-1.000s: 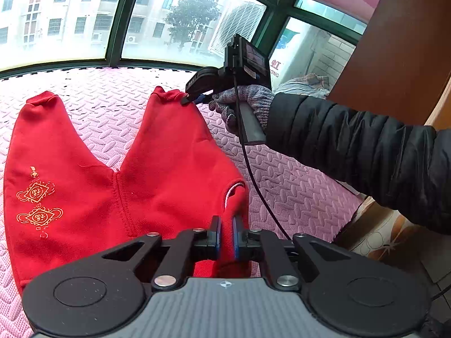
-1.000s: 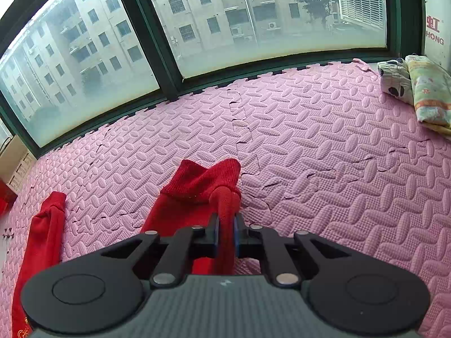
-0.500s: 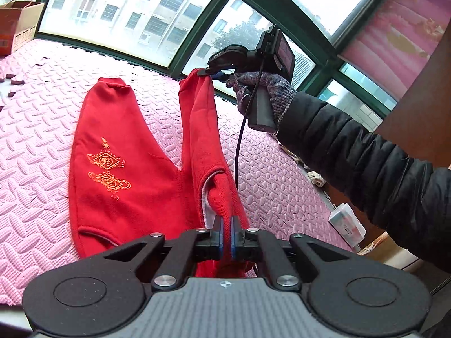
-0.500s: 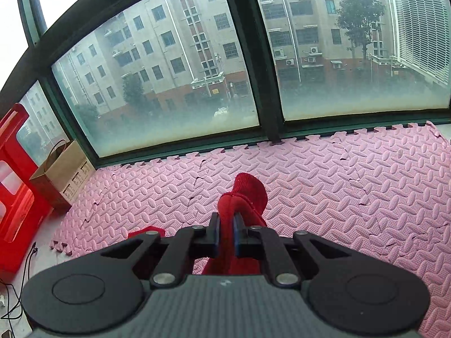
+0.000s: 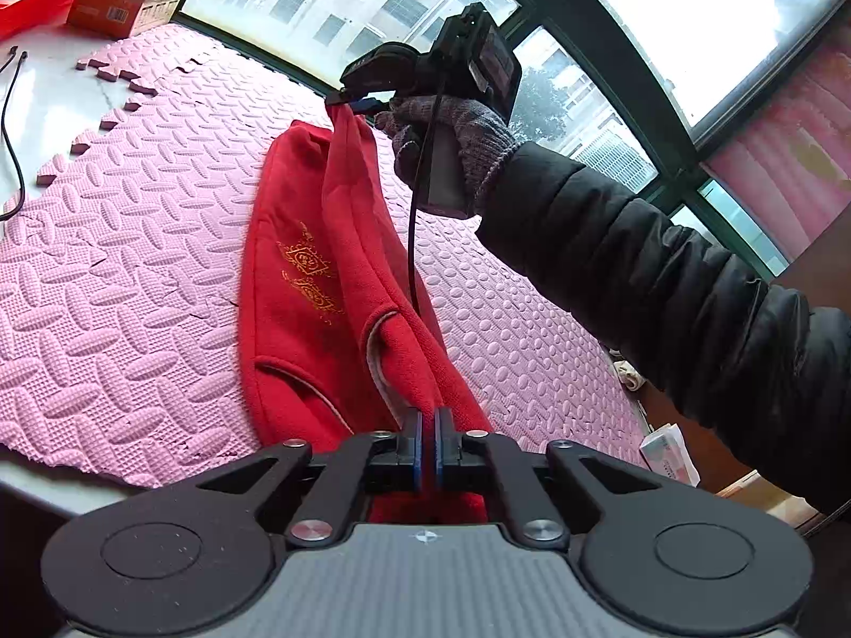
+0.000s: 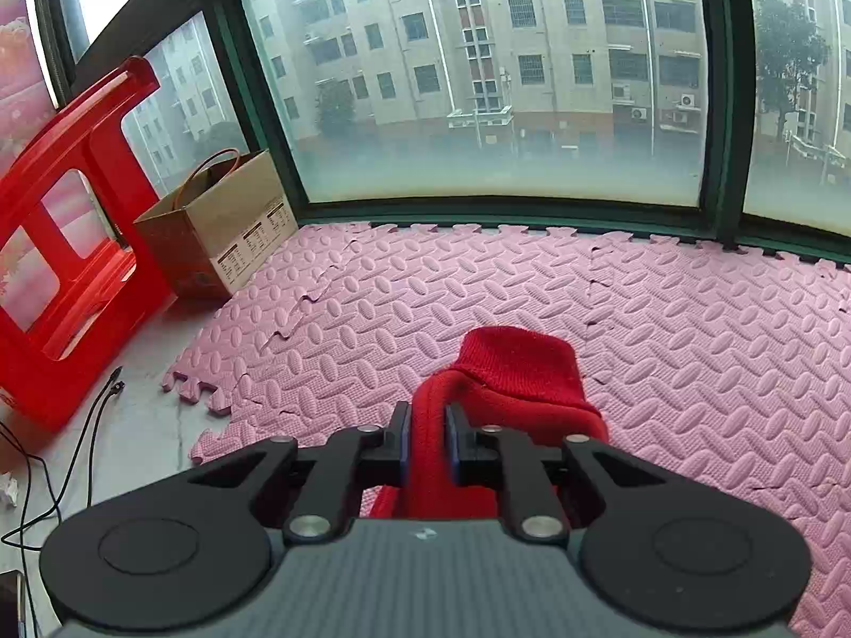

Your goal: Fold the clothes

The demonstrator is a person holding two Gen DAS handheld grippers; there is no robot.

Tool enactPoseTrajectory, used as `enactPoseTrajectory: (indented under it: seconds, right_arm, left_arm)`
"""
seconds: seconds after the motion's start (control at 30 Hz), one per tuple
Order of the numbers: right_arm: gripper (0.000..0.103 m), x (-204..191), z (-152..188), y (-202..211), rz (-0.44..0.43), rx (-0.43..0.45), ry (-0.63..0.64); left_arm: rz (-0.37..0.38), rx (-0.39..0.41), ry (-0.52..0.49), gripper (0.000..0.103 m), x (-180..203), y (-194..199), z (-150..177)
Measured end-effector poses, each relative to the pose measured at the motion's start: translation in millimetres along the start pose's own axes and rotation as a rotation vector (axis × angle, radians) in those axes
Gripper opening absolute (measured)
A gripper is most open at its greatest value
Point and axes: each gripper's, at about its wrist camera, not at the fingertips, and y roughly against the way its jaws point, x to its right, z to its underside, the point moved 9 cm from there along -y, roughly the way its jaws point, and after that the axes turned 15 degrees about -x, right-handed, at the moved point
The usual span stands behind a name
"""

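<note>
Both your grippers clamp the red trousers (image 5: 319,287) over the pink foam mat (image 5: 106,276).

A cardboard box (image 6: 223,228) and red stool (image 6: 69,244) sit at ten o'clock. Your left gripper (image 5: 425,438) pinches the waist; your right gripper (image 5: 357,102), in a gloved hand (image 5: 452,127), lifts a cuff at twelve.

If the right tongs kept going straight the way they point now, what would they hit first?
Probably the pink foam floor mat just past the ribbed cuff of the red fabric trousers held by the right tongs; farther on stands the window, though depth is unclear.
</note>
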Motion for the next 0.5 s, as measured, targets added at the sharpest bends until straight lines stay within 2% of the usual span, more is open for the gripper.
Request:
enactPoseTrajectory:
  seconds: [0.07,0.3,0.4,0.5]
  right_arm:
    - [0.021,-12.0,1.9,-8.6,-0.015,-0.014,0.024]
    - [0.021,21.7,2.1,7.2,0.108,-0.038,0.12]
    - [0.022,52.5,8.8,7.1,0.107,-0.063,0.086]
    - [0.022,66.7,13.5,3.8,0.07,-0.076,0.081]
  left_arm:
    - [-0.01,-0.005,0.019,0.005,-6.5,1.6,2.9]
    - [-0.021,0.0,0.041,0.004,-20.8,10.2,4.2]
    - [-0.014,0.014,0.036,0.004,-17.9,15.0,-5.3]
    - [-0.047,0.025,0.024,0.007,-17.1,11.9,-22.7]
